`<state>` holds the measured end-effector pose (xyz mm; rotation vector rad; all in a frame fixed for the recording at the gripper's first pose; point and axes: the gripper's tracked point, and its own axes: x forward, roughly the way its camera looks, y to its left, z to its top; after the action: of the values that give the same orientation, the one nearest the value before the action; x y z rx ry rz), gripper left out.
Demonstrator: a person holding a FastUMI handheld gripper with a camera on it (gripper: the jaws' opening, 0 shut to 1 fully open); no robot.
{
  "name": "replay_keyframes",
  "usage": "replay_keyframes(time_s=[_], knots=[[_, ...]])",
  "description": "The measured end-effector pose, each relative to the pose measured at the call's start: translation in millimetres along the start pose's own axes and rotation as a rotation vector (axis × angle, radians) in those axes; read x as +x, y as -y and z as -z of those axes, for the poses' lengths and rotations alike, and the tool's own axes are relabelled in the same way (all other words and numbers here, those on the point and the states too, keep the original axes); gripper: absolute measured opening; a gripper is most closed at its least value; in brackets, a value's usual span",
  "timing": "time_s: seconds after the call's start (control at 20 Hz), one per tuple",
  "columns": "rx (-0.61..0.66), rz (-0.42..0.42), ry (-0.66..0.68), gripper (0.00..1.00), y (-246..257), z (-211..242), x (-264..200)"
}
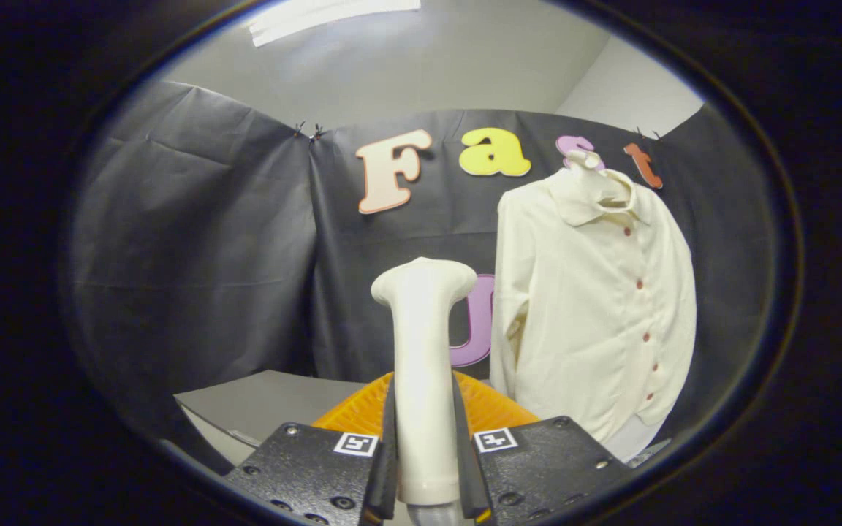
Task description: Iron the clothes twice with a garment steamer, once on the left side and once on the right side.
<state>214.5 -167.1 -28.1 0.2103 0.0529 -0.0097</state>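
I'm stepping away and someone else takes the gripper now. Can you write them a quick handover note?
Gripper: shut on the garment steamer, both fingers pressing its handle, head up.
Shirt: hanging buttoned on a form, ahead of the fingers and off to the right, apart from the steamer.
Orange basket: just behind the steamer, on the grey table.
Done: steamer picked up.
Left: from this frame, likely both passes, left side and right side.

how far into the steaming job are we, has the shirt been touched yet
Done: the garment steamer is picked up, held upright with both fingers of the tongs pressed on its handle, above the orange basket. In hand: carrying it, its head level with the cream shirt but well apart from it. Left: both passes, left side and right; whether any has happened cannot be told.
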Motion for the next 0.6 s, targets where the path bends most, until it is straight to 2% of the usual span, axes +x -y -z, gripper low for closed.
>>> replay_keyframes(time_s=[0.3,0.5,0.6], knots=[[0.037,0.083,0.081,0.33,91,-24,-12],[0.078,0.147,0.104,0.33,146,-26,2],[0.095,0.151,0.104,0.34,164,-21,13]])
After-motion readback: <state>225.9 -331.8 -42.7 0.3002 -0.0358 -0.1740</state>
